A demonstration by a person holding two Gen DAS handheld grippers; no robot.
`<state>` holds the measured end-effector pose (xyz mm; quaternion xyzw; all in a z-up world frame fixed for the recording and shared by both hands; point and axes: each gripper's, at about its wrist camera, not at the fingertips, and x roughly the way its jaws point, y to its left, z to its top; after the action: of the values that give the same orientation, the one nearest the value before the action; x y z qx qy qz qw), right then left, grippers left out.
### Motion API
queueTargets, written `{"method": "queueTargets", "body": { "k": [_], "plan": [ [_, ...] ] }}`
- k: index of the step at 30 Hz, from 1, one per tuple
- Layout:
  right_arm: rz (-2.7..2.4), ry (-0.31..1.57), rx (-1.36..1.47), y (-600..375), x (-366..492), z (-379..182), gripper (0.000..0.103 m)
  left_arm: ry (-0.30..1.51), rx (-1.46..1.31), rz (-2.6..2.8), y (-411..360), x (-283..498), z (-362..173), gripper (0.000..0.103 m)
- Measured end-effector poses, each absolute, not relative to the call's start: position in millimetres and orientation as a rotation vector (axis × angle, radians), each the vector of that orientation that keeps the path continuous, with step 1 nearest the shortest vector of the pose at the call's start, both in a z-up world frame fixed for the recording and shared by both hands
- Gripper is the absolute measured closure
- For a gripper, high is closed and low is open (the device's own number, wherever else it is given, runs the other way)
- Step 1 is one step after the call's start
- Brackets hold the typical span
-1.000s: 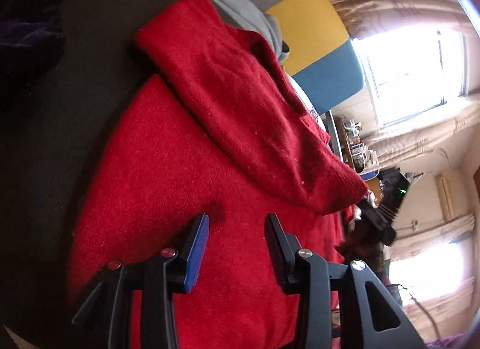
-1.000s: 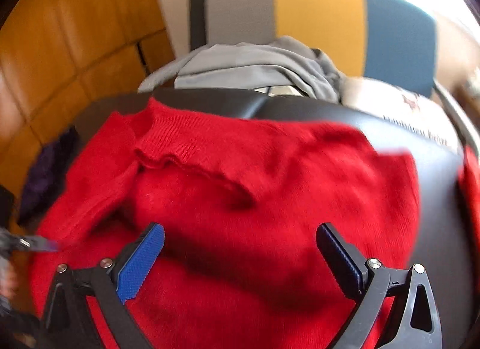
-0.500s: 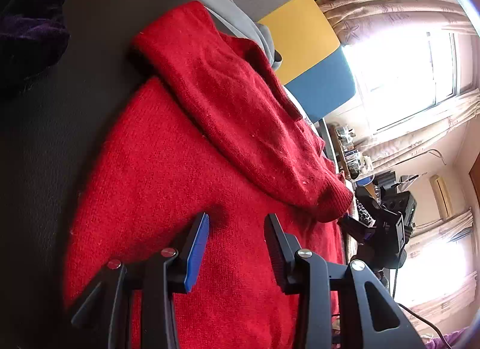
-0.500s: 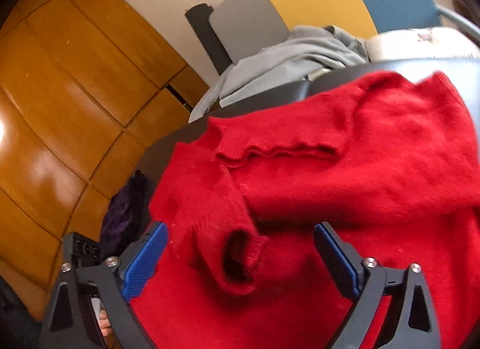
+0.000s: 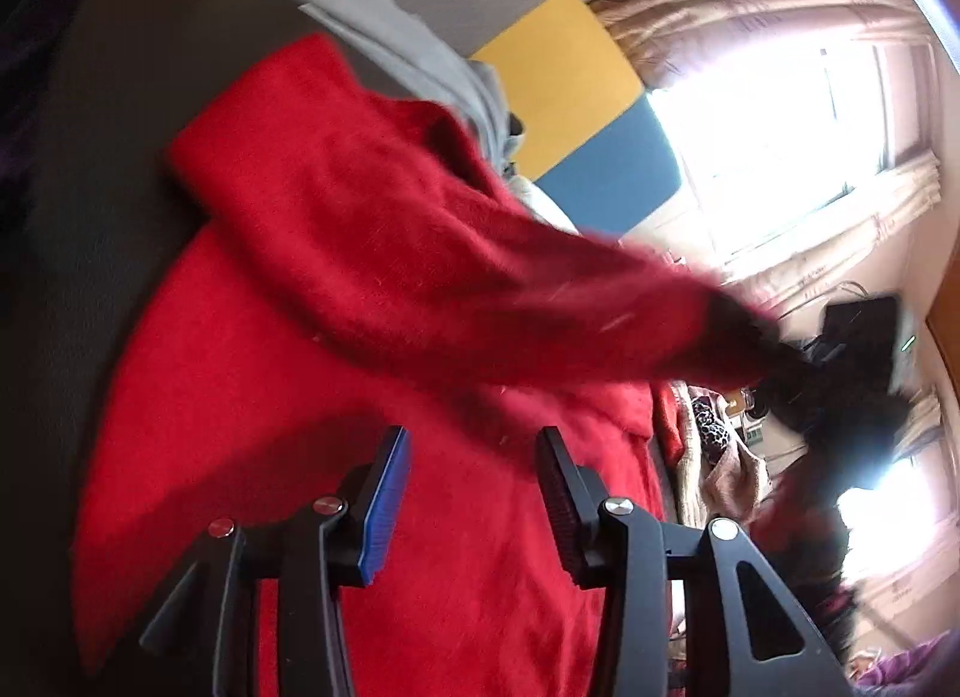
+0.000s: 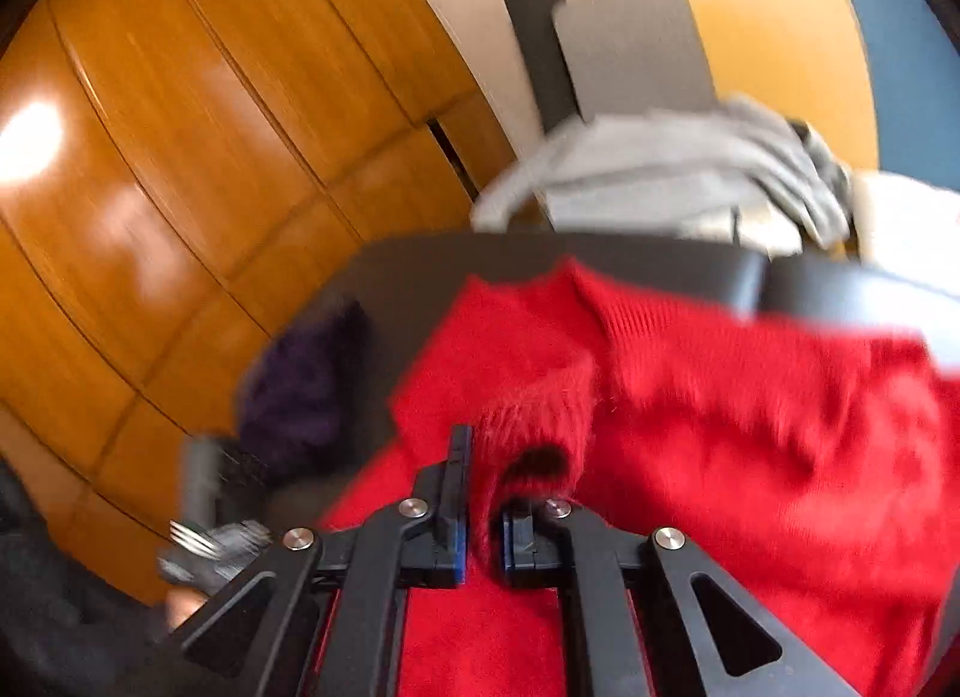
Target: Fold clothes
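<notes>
The cuff [image 6: 528, 457] of a red sweater [image 6: 750, 427] is pinched between the closed pads of the right gripper [image 6: 480, 541]. The sleeve [image 5: 450, 277] is stretched back across the body toward its shoulder. The left gripper [image 5: 474, 493], its jaws opening and empty, hangs over the fuzzy knit spread on the dark table [image 5: 90, 157].
</notes>
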<state>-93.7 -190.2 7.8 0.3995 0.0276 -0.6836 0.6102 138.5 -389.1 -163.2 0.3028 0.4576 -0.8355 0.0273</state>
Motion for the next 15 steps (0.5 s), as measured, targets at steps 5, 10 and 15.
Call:
{"method": "queueTargets", "body": {
  "k": [5, 10, 15],
  "plan": [
    [-1.550, -0.019, 0.859, -197, -118, 71, 0.095, 1.381, 0.916, -2.574, -405, 117, -162, 0.058],
    [-1.582, -0.092, 0.942, -180, -153, 62, 0.094, 1.322, 0.869, -2.488, -431, 103, -162, 0.056],
    [-1.697, -0.162, 1.125, -151, -207, -5, 0.094, 1.301, 0.833, -2.414, -449, 99, -169, 0.054]
  ]
}}
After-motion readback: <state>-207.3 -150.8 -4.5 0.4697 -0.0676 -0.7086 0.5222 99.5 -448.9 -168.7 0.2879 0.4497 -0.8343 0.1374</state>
